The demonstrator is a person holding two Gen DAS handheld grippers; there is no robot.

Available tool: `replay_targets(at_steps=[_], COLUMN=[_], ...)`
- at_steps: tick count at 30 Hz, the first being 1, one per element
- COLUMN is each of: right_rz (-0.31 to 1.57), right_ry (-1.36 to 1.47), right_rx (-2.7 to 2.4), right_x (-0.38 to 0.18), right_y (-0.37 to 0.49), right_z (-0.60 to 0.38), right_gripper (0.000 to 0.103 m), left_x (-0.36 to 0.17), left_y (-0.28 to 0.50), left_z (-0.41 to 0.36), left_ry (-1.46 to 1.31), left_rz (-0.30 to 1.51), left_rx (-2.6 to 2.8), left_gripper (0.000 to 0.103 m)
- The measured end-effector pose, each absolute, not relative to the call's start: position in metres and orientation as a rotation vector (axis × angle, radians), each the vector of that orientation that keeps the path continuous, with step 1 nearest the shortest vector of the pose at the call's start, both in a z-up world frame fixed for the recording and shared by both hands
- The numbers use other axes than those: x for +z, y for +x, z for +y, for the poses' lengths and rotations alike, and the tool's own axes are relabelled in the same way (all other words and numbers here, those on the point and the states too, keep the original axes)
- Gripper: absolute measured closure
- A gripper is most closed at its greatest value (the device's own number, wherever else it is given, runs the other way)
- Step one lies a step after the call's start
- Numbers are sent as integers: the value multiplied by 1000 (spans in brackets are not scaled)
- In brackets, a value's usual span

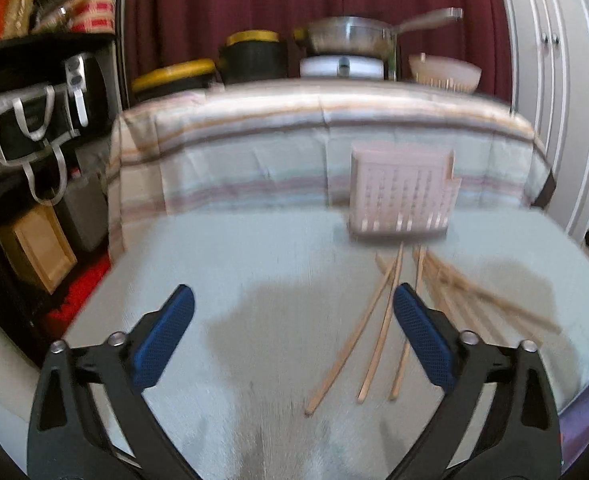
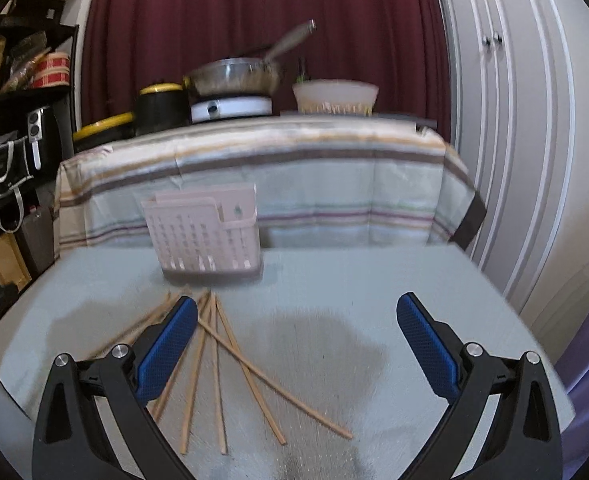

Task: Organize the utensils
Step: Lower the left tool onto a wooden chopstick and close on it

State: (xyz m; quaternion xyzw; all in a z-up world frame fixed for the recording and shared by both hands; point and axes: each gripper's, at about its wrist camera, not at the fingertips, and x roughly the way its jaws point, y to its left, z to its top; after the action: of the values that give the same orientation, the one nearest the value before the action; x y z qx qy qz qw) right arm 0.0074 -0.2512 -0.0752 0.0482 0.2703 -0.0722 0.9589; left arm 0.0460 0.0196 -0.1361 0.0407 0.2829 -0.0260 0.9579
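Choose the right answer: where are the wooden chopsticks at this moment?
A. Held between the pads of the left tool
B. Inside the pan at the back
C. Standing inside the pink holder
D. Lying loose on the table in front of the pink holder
D: the chopsticks lie fanned out flat on the table, in front of the pink holder, and neither tool grips any.

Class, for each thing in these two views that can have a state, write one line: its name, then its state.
left gripper: open, empty
right gripper: open, empty
chopsticks: loose, fanned out flat on the cloth
utensil holder: upright, looks empty
pan: resting on the white burner
white bowl: upright
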Motion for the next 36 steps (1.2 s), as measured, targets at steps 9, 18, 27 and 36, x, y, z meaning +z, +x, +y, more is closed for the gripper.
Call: replay_targets(at_steps=[9,18,27,36], right_rz=[640,675,683,707], right_ry=[118,114,118,109], right_rx=[-123,-93,-86,-85], right_x=[-125,-147,-151,-159], right_y=[17,21,20,17], right_z=[-252,-243,-242,-254], right_gripper=[6,6,6,6], left_x=[-217,-244,-245,-243], left_y=[56,55,53,46], left_z=[31,30,21,19], left_ry=[99,88,129,137], left_rz=[740,776,747,724], left_rx=[-131,-190,-232,-247], left_gripper=[44,65,86,96])
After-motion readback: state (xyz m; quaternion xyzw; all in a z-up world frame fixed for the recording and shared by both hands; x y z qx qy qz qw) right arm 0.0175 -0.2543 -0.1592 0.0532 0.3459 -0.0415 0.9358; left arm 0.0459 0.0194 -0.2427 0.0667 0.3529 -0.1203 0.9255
